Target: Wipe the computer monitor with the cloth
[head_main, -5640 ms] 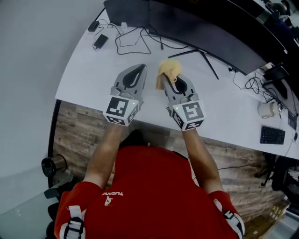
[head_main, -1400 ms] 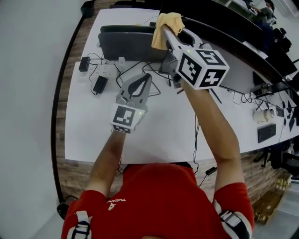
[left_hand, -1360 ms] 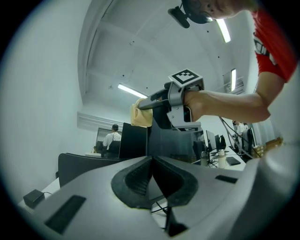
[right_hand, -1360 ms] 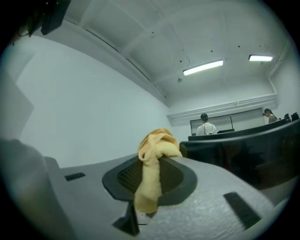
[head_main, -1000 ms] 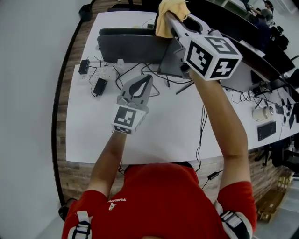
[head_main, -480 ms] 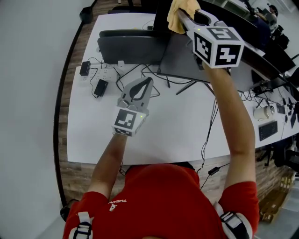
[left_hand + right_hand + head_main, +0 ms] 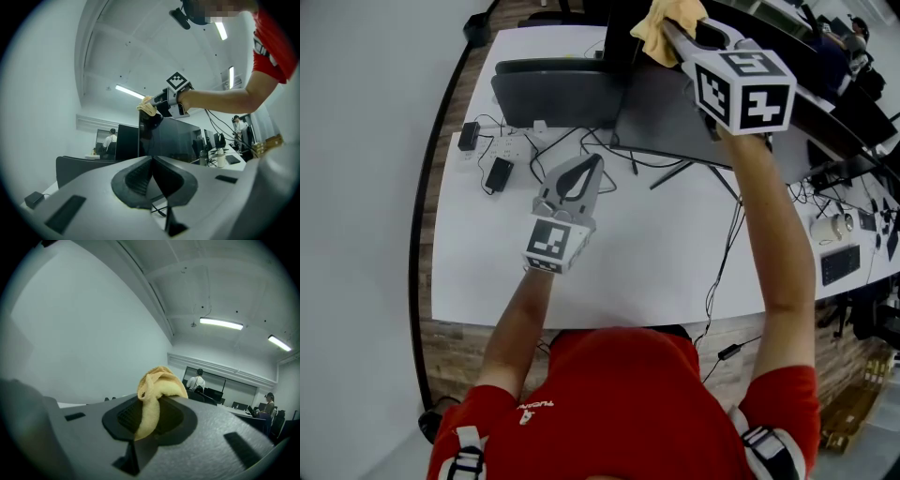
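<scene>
Cloth [image 7: 671, 19] in right tongs [image 7: 149, 414], at monitor [image 7: 675, 112]

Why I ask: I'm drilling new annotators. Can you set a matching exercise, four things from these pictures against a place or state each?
Things:
1. yellow cloth
2. left gripper
3. white power strip
4. keyboard

Places or states:
A. far right of the white desk
B. claw shut, holding nothing
C. left part of that desk, cables running from it
D. pinched in the right gripper at the monitor's top corner

Pairs: 1-D, 2-B, 3-C, 4-A
</scene>
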`<state>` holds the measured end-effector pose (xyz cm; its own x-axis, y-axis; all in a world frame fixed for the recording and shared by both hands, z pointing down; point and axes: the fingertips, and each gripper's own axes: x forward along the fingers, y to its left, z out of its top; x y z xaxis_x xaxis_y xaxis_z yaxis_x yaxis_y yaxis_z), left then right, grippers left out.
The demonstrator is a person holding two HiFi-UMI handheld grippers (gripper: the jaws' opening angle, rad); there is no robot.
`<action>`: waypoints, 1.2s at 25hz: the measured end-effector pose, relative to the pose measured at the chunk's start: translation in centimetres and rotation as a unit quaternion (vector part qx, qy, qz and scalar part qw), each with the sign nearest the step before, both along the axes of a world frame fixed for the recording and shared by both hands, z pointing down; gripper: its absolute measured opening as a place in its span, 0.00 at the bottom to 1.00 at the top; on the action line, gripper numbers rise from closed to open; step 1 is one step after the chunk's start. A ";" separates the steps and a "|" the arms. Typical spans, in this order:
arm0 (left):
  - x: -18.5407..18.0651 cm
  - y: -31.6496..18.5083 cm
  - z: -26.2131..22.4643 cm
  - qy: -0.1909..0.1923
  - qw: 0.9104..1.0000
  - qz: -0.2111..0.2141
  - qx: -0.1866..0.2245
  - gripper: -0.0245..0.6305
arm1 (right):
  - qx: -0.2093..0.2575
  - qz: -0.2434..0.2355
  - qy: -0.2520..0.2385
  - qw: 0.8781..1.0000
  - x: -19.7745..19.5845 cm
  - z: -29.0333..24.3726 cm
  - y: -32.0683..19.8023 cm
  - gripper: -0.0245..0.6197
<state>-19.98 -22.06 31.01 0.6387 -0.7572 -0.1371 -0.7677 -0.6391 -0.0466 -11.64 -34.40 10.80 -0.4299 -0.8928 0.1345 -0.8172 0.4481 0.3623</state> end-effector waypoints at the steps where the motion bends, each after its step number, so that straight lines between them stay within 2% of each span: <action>1: 0.2 0.0 -0.1 -0.001 1.000 -0.002 0.003 0.05 | -0.001 0.000 0.000 1.000 0.4 0.0 0.0 0.15; 6: 2.0 0.4 -0.4 -0.006 1.000 -0.008 0.002 0.05 | -0.003 0.000 0.005 1.000 2.9 0.0 0.2 0.15; 13: 6.3 1.0 -1.1 -0.013 1.000 -0.007 0.006 0.05 | 0.005 -0.001 0.015 1.000 7.9 0.1 1.0 0.15; 18: 10.3 1.4 -1.6 -0.021 1.000 -0.004 0.017 0.05 | 0.008 0.004 0.012 1.000 12.9 0.1 1.6 0.15; 30: 21.5 3.3 -0.9 -0.029 1.000 0.005 0.007 0.05 | 0.016 0.025 0.017 0.999 27.0 0.4 3.6 0.15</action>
<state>1.55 -18.76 30.10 0.6531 -0.7493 -0.1100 -0.7573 -0.6454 -0.0996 15.36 -30.76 11.16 -0.3808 -0.9170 0.1190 -0.8254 0.3951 0.4033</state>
